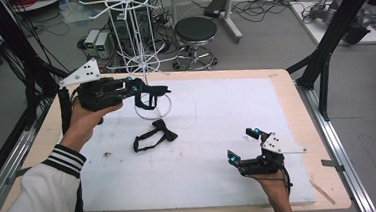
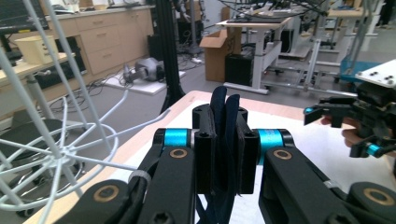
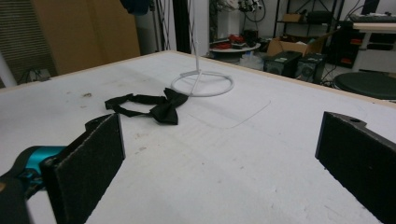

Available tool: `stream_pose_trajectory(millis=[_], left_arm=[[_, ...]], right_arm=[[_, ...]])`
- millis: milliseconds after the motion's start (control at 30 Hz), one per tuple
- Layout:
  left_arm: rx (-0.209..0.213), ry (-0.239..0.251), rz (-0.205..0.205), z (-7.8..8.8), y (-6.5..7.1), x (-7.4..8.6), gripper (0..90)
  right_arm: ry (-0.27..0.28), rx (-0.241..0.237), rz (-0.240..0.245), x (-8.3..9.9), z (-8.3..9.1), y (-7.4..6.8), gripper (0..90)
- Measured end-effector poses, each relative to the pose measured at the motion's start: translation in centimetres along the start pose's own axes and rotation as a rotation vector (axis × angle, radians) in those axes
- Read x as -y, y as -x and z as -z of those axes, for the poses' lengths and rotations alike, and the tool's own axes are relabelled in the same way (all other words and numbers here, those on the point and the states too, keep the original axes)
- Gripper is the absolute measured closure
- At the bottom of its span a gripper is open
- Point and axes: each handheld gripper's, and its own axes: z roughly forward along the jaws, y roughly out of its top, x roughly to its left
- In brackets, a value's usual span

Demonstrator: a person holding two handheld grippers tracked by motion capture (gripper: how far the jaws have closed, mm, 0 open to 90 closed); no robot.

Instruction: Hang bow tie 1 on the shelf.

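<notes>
A white-topped table (image 1: 219, 149) spreads beneath both grippers. At its far edge, just ahead of the left gripper (image 1: 161, 91), stands a white wire rack (image 1: 136, 34) with a ring base (image 3: 201, 84). The left gripper is held up off the table in a person's left hand (image 1: 84, 118), its jaws clamped tight on a black strap (image 2: 223, 126) that hangs in a loop below the jaw tips beside the rack's pole. The right gripper (image 1: 241, 145) sits low at the near right of the table, well apart from the left one, its jaws spread wide with nothing between them. A black bow tie (image 1: 154, 135) lies flat on the table, ahead of the right gripper and below the left gripper.
</notes>
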Motion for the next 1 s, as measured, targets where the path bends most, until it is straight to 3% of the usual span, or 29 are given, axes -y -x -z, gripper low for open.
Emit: stream_pose_trajectory(millis=[167,600,1000], left_arm=[[-0.019,0.005,0.016,-0.2,-0.5,-0.1,81.7],[-0.054,-0.069,0.025,-1.4,-2.1,-0.7,81.5],[-0.07,-0.111,0.042,-2.8,-3.4,-0.3,81.4]], right_arm=[[0.008,0.013,-0.007,0.2,0.3,0.1,0.6],[0.02,0.061,0.022,1.1,0.2,0.0,0.6],[0.043,0.099,0.008,1.7,0.1,0.4,0.6]])
